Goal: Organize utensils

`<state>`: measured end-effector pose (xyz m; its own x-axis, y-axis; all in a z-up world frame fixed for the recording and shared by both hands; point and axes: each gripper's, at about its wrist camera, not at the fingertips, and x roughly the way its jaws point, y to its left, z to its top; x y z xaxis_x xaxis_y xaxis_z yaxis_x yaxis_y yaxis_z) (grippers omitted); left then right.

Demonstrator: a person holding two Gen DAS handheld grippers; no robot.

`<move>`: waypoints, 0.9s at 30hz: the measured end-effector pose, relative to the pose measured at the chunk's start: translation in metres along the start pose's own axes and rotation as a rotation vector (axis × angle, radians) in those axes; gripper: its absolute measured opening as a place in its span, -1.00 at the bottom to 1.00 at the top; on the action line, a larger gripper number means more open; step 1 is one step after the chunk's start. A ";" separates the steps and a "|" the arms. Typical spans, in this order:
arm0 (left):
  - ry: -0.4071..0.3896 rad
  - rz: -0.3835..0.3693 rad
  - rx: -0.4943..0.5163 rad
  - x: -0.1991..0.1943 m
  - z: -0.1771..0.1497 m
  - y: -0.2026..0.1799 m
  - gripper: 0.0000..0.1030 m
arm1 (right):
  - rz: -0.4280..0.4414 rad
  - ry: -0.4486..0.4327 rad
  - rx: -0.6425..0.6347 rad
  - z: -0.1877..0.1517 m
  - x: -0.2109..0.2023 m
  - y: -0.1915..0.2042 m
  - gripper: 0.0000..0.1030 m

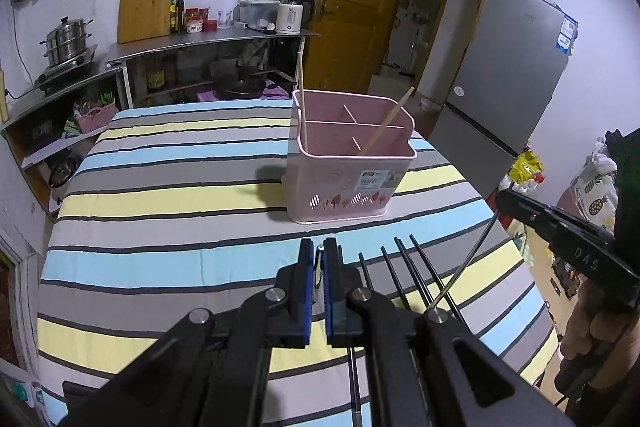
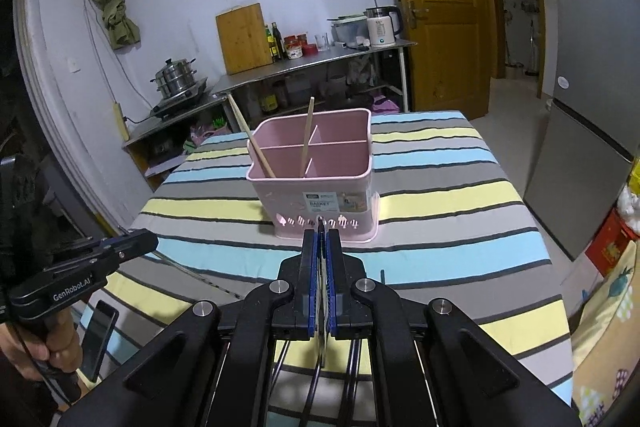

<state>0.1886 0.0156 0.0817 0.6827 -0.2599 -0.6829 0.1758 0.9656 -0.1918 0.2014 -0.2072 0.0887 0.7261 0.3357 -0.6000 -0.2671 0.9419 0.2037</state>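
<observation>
The pink utensil basket (image 1: 349, 155) stands on the striped desk (image 1: 168, 187) with two wooden chopsticks (image 1: 387, 121) leaning in its compartments. The left gripper (image 1: 319, 255) is clamped together on a thin metal-tipped utensil. Only the left wrist view shows the black chopsticks (image 1: 416, 267) lying on the cloth just beside it. The right gripper (image 2: 321, 237) is likewise closed on a slim utensil. Only the right wrist view shows a dark phone (image 2: 100, 331) by the person's hand (image 2: 28, 351).
</observation>
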 end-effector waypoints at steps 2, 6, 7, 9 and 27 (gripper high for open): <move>0.006 -0.005 -0.004 -0.002 0.001 0.000 -0.91 | 0.001 -0.012 -0.003 0.001 -0.005 0.001 -0.93; 0.002 -0.020 -0.014 -0.009 0.006 -0.001 -0.91 | 0.005 -0.040 -0.001 0.006 -0.014 0.002 -0.93; 0.000 -0.026 -0.016 -0.011 0.008 -0.001 -0.91 | 0.008 -0.047 0.002 0.007 -0.015 0.002 -0.93; -0.008 -0.033 -0.015 -0.014 0.014 -0.003 -0.91 | 0.017 -0.060 0.009 0.011 -0.017 0.002 -0.93; -0.144 -0.093 -0.072 -0.017 0.117 0.003 -0.91 | 0.067 -0.241 0.078 0.096 -0.015 0.004 -0.93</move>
<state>0.2601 0.0247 0.1752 0.7613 -0.3390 -0.5528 0.1952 0.9327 -0.3031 0.2506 -0.2069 0.1732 0.8408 0.3822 -0.3835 -0.2772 0.9123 0.3015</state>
